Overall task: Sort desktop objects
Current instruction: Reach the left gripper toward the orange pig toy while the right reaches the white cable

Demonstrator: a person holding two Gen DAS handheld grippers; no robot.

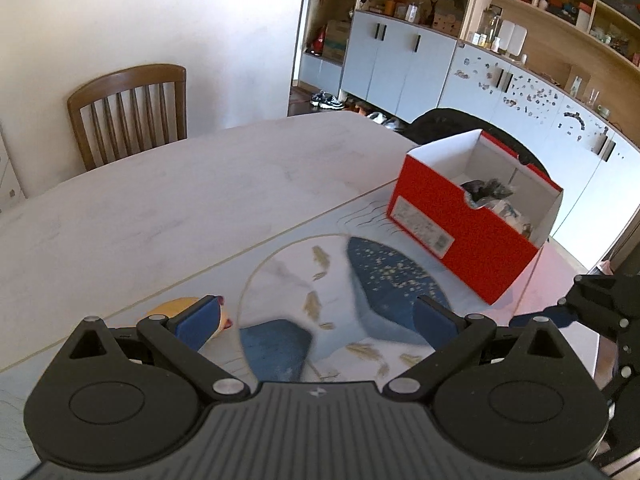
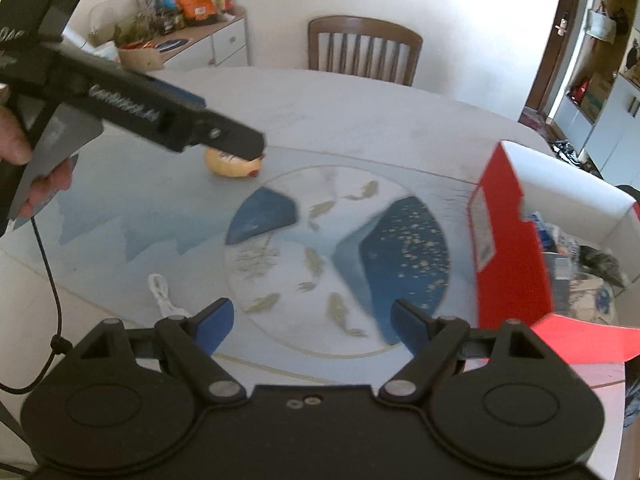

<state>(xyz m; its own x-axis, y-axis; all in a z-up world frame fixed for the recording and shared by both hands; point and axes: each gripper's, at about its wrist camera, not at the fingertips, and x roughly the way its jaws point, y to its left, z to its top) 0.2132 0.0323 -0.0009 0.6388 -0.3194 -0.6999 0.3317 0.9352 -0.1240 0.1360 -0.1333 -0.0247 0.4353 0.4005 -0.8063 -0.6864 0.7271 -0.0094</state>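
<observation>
A round yellow toy with red marks (image 2: 234,168) lies on the printed mat (image 2: 280,240) at its far left. My left gripper (image 1: 318,320) is open with only mat between its blue pads. The toy (image 1: 176,308) shows just outside and behind its left finger. Seen from the right wrist, the left gripper (image 2: 252,146) hovers right over the toy. My right gripper (image 2: 314,320) is open above the mat's fish circle, holding nothing. A red shoebox (image 1: 472,224) with several items inside stands on the mat's right side. A small white cord (image 2: 160,292) lies near the right gripper's left finger.
A wooden chair (image 1: 128,112) stands behind the pale table (image 1: 160,200). A sideboard with snack bags (image 2: 192,20) is at the far left and wall cabinets (image 1: 400,60) at the right. A black cable (image 2: 52,300) hangs from the left gripper, held by a person's hand (image 2: 24,152).
</observation>
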